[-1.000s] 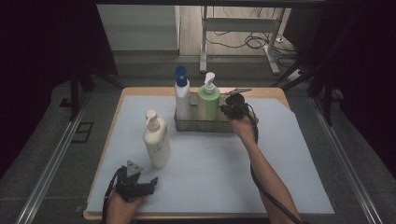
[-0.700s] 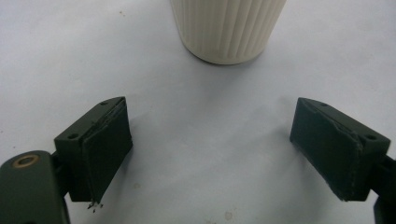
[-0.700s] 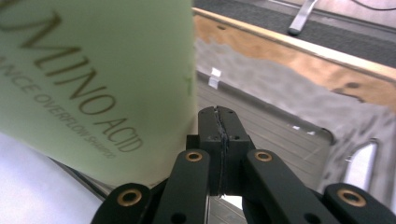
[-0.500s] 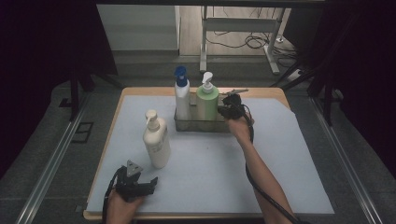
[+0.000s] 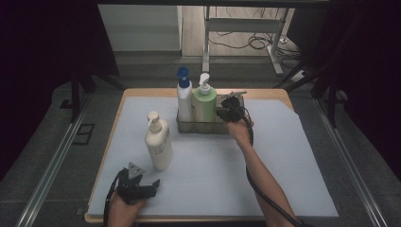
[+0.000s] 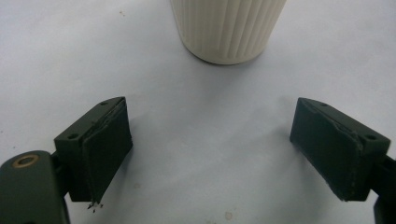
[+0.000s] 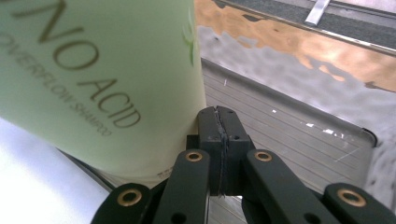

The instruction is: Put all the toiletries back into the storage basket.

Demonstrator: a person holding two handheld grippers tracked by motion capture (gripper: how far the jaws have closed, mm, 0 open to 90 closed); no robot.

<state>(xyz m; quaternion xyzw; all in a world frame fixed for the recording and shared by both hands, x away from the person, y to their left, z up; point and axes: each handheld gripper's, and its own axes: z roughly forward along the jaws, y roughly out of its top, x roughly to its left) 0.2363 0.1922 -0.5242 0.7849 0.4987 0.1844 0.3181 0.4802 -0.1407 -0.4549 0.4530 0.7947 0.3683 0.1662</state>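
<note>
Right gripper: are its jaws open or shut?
Shut: the right gripper has its pads pressed together, nothing between, beside the green bottle.

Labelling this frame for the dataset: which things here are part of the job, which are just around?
In play:
- green shampoo bottle, standing in the clear tray
- right gripper, jaws shut, at the tray beside that bottle
- cream pump bottle on the white mat, just ahead of the open left gripper

Just around:
- blue-capped bottle, also in the tray
- metal stand and cables on the floor behind
</note>
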